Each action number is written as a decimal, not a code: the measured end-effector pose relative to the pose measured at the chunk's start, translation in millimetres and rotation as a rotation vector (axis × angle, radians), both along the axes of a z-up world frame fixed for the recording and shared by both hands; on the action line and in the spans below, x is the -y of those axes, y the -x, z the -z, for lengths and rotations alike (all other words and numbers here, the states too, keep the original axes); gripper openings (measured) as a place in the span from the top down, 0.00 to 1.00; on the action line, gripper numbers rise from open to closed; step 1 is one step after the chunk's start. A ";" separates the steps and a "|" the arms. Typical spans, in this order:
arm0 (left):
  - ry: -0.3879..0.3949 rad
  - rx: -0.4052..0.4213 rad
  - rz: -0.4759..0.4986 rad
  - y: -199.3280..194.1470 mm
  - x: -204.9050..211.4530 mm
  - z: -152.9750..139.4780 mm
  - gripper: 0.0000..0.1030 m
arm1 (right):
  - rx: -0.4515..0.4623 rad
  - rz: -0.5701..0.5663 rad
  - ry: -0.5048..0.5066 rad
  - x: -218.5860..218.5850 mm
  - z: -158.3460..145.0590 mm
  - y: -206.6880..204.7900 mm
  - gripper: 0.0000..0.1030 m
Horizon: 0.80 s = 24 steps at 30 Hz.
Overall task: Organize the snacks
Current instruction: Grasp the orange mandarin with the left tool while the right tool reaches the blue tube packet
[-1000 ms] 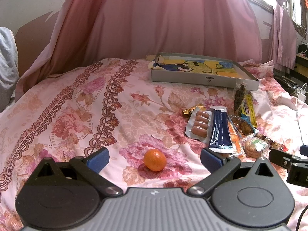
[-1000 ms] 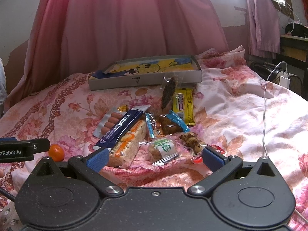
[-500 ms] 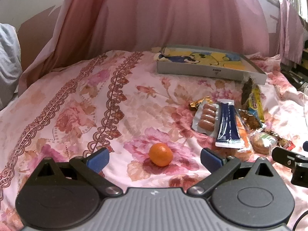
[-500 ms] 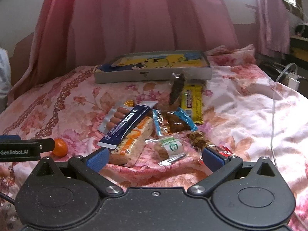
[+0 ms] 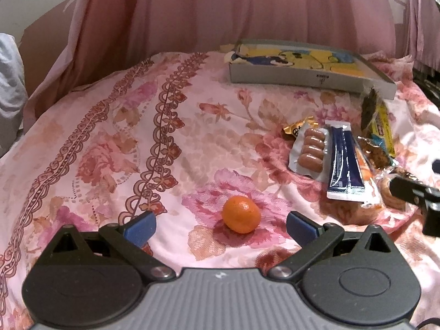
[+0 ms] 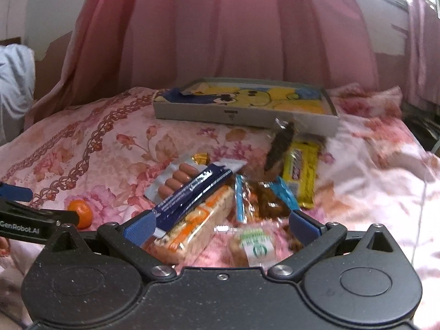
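Having edged nearer the mandarin (image 5: 241,218), the left tongs (image 5: 220,227) gape wide and empty around it on the bed (image 5: 110,137), the right tongs (image 6: 221,227) likewise, and should close gently, centred, without bruising it.

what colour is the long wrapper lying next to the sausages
Dark navy blue with white ends, the long wrapper shows best in the left wrist view.

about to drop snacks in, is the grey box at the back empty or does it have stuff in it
Empty of snacks: the grey box shows only its yellow cartoon lining, and every packet, like the sausage pack, lies outside on the bedspread.
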<state>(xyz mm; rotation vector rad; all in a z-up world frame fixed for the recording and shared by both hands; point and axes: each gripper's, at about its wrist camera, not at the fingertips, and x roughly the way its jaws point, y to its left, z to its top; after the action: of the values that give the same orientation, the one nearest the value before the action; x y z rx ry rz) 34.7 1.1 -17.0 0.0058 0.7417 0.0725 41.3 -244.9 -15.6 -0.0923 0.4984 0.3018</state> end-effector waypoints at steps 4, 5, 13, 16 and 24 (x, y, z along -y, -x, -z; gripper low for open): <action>-0.008 -0.018 0.020 -7.6 0.4 2.7 0.01 | 0.020 -0.049 0.041 -5.6 6.9 -18.5 0.01; -0.010 -0.022 0.028 -9.3 0.8 3.5 0.01 | 0.024 -0.064 0.050 -7.2 8.7 -22.0 0.01; -0.017 -0.061 0.080 -19.9 2.8 11.5 0.01 | 0.035 -0.121 0.082 -18.4 16.8 -45.5 0.01; -0.013 -0.071 0.095 -20.7 3.4 13.6 0.03 | -0.013 -0.122 0.014 -15.5 18.5 -52.2 0.02; 0.020 -0.086 0.112 -24.5 2.8 15.5 0.13 | -0.060 -0.127 -0.072 -23.9 18.6 -64.2 0.12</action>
<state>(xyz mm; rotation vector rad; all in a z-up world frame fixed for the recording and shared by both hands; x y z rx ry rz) 59.2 -1.7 -32.5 0.0314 0.8266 -0.0422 105.5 -221.0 -34.2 -0.0451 0.5416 0.4476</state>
